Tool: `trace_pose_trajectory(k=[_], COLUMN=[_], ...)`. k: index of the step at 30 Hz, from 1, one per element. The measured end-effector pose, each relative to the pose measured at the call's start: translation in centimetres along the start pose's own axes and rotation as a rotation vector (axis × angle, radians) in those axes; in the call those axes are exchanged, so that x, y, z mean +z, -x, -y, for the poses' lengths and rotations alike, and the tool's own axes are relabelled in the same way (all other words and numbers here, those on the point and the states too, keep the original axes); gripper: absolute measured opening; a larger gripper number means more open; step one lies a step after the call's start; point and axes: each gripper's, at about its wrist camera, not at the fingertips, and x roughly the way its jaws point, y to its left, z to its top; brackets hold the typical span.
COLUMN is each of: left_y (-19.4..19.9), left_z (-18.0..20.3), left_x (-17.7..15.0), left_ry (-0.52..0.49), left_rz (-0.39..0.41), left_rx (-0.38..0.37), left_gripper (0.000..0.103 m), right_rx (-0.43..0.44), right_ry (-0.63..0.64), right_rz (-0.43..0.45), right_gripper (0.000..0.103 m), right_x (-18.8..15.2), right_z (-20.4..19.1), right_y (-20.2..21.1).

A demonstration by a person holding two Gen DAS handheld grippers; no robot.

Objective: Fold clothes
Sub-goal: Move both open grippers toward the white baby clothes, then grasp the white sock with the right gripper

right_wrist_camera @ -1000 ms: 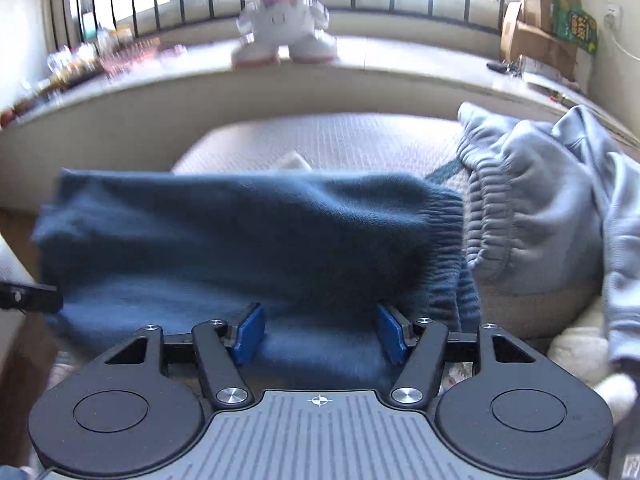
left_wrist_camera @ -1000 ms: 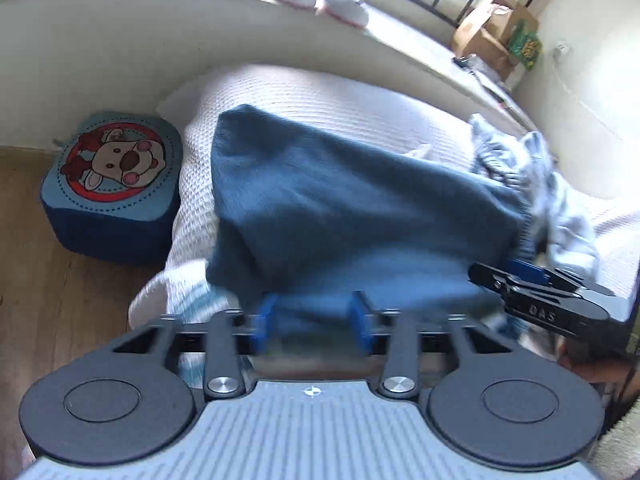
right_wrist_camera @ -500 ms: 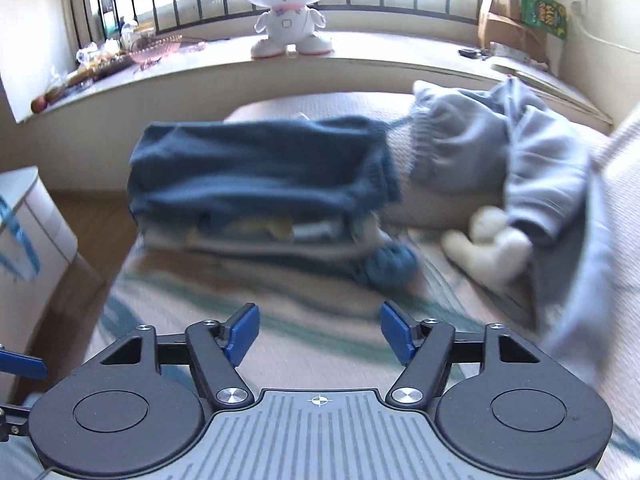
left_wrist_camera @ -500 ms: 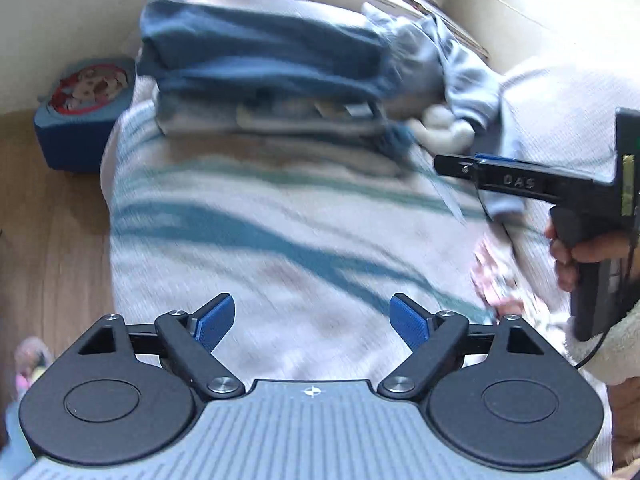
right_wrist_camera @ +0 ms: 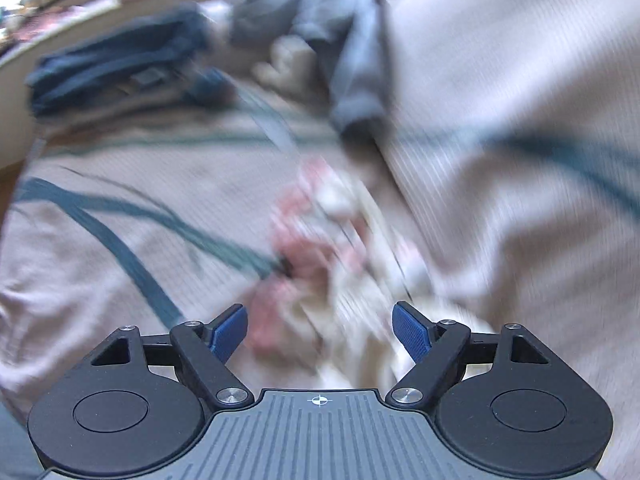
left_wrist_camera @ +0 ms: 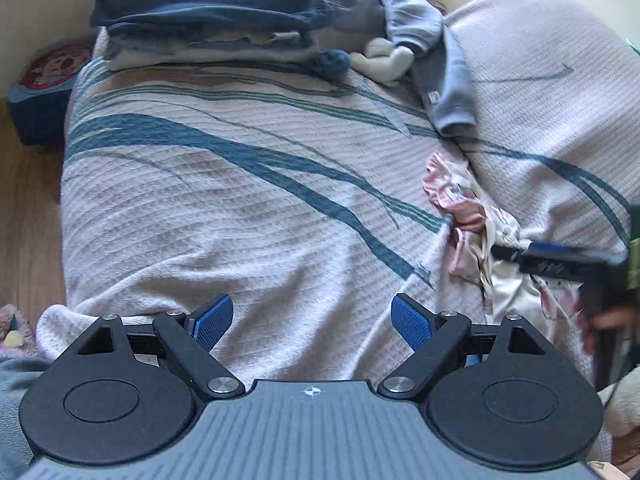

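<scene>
Left gripper (left_wrist_camera: 310, 320): black linkage arms, silver screws, ribbed blue pads. The grey body is ridged, bearing a crosshair mark

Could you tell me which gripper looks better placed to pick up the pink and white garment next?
Probably the right gripper: the crumpled pink and white garment lies straight ahead of its opening, empty jaws. The left gripper faces bare blanket.

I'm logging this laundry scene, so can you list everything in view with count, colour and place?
folded clothes stack: one, dark blue on top, far end of bed
crumpled grey-blue hoodie: one, right of stack
white plush toy: one, below hoodie
blue yarn-like ball: one, beside plush toy
pink-and-white crumpled garment: one, right side
striped cream bedspread: one, teal streaks
blue cartoon cushion: one, floor, left
left gripper: open, empty
right gripper: jaws opening, over pink garment
</scene>
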Motion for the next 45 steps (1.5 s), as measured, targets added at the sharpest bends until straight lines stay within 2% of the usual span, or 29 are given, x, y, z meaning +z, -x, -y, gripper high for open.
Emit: trace_pose_trajectory(k=[2,6,7,9,10,11,14,18,23,29,35,40,42,44,45], left_y=[-0.2,-0.3,-0.3,-0.3,-0.4,-0.5,-0.4,0.2,0.6,0.6,1.5,1.9,1.8,1.6,1.6], left_z=[0.0,-0.3,-0.5,-0.7,-0.7,-0.7,-0.5,-0.7,-1.1,-1.5,-3.1,-4.7,-5.1,-4.9,-4.6], left_x=[-0.2,-0.4,-0.3,-0.2,-0.2,-0.2,-0.2,0.1,-0.1,-0.3,-0.3,-0.6,-0.6,-0.4,-0.2], left_ry=[-0.003,0.010,0.017,0.028,0.032,0.032,0.030,0.044,0.065,0.082,0.115,0.154,0.171,0.174,0.168], left_rz=[-0.008,-0.014,-0.011,-0.012,-0.014,-0.015,-0.005,0.024,0.034,0.036,0.065,0.071,0.070,0.078,0.084], left_rx=[-0.005,-0.008,-0.007,-0.006,-0.006,-0.006,0.004,0.023,0.011,0.014,0.094,0.143,0.139,0.109,0.088], left_gripper=[0.086,0.086,0.086,0.086,0.086,0.086,0.086,0.086,0.087,0.087,0.087,0.087,0.087,0.087,0.087], right_rx=[0.009,0.001,-0.007,-0.022,-0.030,-0.026,-0.008,0.068,0.266,0.524,0.725,0.699,0.705,0.678,0.661], right_ry=[-0.042,-0.038,-0.026,-0.002,0.011,0.014,0.014,0.019,0.046,0.133,0.255,0.307,0.301,0.269,0.248], right_rz=[-0.031,-0.019,-0.013,-0.001,0.005,0.016,0.061,0.119,0.167,0.151,0.179,0.169,0.168,0.180,0.183], right_gripper=[0.082,0.081,0.076,0.052,0.032,0.017,0.011,0.010,0.010,0.010,0.010,0.017,0.024,0.036,0.037], right_x=[-1.5,-2.8,-2.7,-2.5,-2.3,-2.2,-1.9,-1.8,-0.6,0.4,1.2,2.5,2.5,2.3,2.2], right_z=[0.9,0.7,0.6,0.5,0.4,0.6,1.1,0.5,-2.0,-7.3,-13.6,-16.3,-15.3,-13.4,-12.3], right_y=[-1.5,-2.8,-2.8,-2.6,-2.5,-2.3,-1.3,0.7,3.6,5.2,6.5,5.8,5.8,6.1,6.2])
